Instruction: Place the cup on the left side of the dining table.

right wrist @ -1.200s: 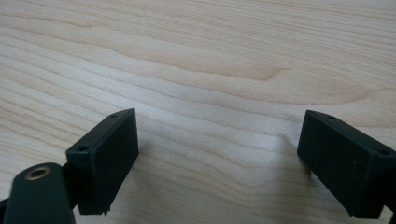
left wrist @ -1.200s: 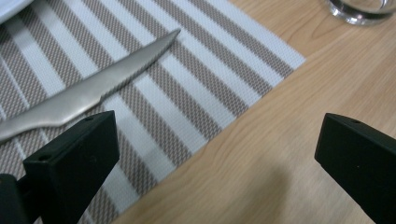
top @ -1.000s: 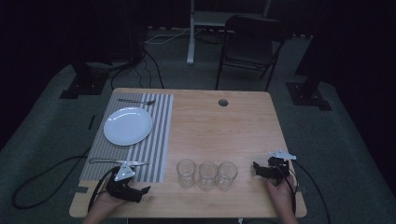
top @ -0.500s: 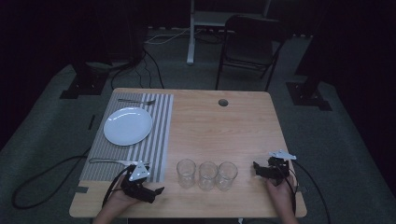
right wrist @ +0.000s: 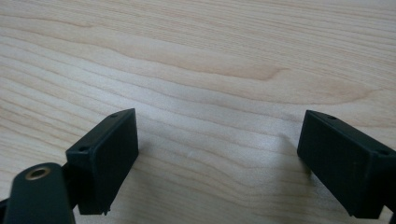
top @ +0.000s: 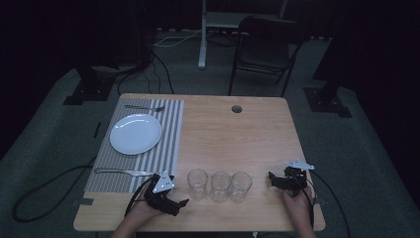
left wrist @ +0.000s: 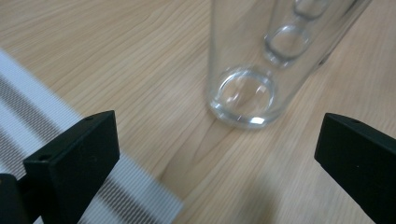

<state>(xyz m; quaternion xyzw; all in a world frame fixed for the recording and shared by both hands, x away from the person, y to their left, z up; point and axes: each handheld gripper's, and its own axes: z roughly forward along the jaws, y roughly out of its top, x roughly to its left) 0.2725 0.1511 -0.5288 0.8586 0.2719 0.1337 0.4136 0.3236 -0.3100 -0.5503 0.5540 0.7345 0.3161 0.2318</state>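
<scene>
Three clear glasses stand in a row near the table's front edge: the left glass (top: 197,183), the middle glass (top: 220,186) and the right glass (top: 240,186). My left gripper (top: 179,206) lies low just left of the row, open, its jaws pointing at the left glass (left wrist: 243,88), with the other two lined up behind it. Nothing sits between those jaws. My right gripper (top: 274,178) rests right of the row, open over bare wood (right wrist: 219,93).
A striped placemat (top: 168,144) on the left carries a white plate (top: 135,133), a fork (top: 143,107) at its far end and a knife (top: 124,172) at its near end. A round hole (top: 236,108) lies near the table's far edge. A chair (top: 267,44) stands beyond.
My left gripper has moved right along the front edge, from over the placemat's corner to just beside the left glass. The right gripper has stayed put.
</scene>
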